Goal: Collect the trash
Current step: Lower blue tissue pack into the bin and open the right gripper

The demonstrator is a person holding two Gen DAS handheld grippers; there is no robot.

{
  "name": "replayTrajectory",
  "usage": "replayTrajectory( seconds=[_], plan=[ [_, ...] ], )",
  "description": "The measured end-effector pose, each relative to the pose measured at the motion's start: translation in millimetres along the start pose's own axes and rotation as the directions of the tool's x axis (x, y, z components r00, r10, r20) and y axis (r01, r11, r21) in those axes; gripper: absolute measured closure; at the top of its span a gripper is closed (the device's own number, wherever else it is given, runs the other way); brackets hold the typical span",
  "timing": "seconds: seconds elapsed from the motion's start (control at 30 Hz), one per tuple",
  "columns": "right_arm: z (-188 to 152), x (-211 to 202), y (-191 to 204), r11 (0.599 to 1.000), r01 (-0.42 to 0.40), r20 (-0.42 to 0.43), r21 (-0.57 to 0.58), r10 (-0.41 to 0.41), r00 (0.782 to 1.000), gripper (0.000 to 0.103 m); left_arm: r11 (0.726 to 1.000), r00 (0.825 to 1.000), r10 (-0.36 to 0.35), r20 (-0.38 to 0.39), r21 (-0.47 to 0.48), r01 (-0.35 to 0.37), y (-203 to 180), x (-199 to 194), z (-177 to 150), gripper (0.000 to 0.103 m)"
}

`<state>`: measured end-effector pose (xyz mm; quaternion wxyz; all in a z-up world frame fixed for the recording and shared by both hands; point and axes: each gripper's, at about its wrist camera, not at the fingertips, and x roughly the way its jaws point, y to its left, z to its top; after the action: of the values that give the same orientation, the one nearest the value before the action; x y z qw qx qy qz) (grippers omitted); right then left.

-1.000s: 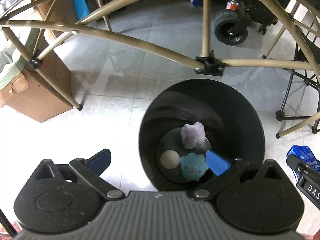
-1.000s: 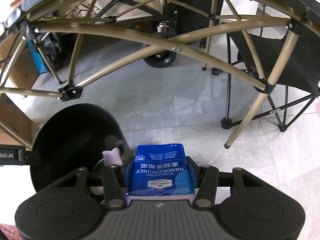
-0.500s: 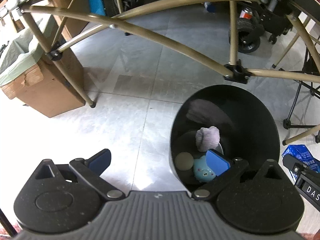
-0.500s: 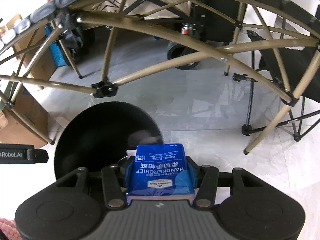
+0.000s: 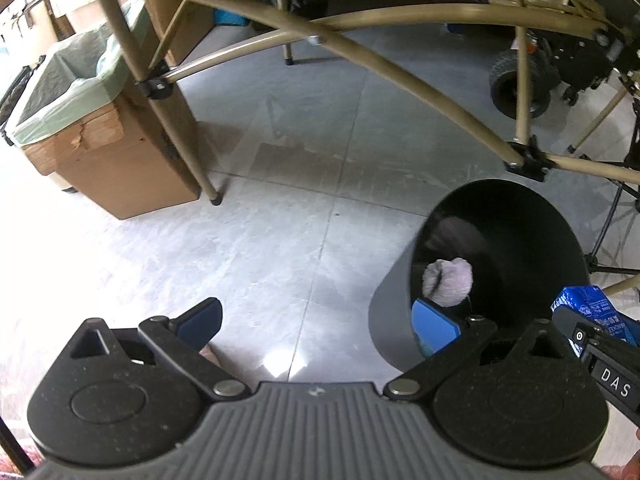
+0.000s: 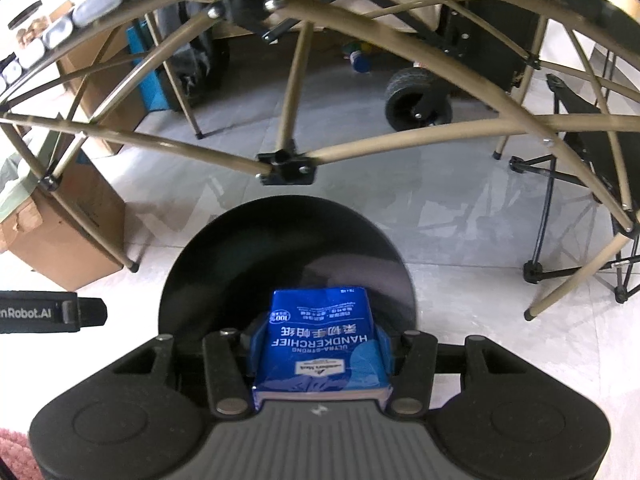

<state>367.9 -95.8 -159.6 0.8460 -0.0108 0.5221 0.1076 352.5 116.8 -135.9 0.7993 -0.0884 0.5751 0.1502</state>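
Since earlier frame, bin (image 6: 288,248) slid to centre under your right gripper (image 6: 320,354), clamped on tissue pack (image 6: 320,344), lower centre. Pack light, soft, slippery film; grip its sides. Left gripper (image 5: 316,320) apart, empty.

We see bright daylight washing the floor (image 5: 304,184) white along the left edge of both views, detail lost there. A small glare spot sits low on the tiles in the left wrist view. The black bin (image 6: 288,264) is deep in shadow inside, with a faint sheen on its wall. Fisheye distortion bows the tan frame tubes (image 6: 380,140) into arcs. The upper edges are soft with motion blur; corners vignette to black.
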Motion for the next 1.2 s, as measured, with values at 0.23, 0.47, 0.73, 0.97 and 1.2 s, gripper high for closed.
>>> replayTrajectory(
  seconds=[0.23, 0.47, 0.73, 0.97, 1.2],
  plan=[
    [3.7, 11.2, 23.2, 0.999, -0.019, -0.024, -0.028, 0.018, 1.000, 0.052, 1.000, 1.000, 0.003, -0.008, -0.026, -0.003, 18.0, 2.5, 0.6, 0.000],
    [6.4, 22.9, 36.5, 0.999, -0.023, -0.055, -0.036, 0.021, 0.998, 0.052, 0.999, 1.000, 0.006, -0.014, -0.040, -0.006, 30.3, 5.0, 0.2, 0.000],
    [7.1, 32.2, 44.2, 0.999, -0.023, -0.078, -0.046, 0.020, 0.997, 0.052, 0.999, 1.000, 0.005, -0.024, -0.050, -0.006, 37.2, 7.4, -0.4, 0.000],
    [7.8, 34.9, 44.8, 0.999, -0.025, -0.088, -0.047, 0.021, 0.996, 0.052, 0.999, 1.000, 0.004, -0.029, -0.046, -0.005, 35.4, 7.4, -0.7, 0.000],
    [8.6, 34.0, 44.1, 0.999, -0.015, -0.094, -0.039, 0.011, 0.996, 0.036, 0.999, 1.000, 0.003, -0.028, -0.043, -0.004, 35.1, 7.2, -0.7, 0.000]
  ],
)
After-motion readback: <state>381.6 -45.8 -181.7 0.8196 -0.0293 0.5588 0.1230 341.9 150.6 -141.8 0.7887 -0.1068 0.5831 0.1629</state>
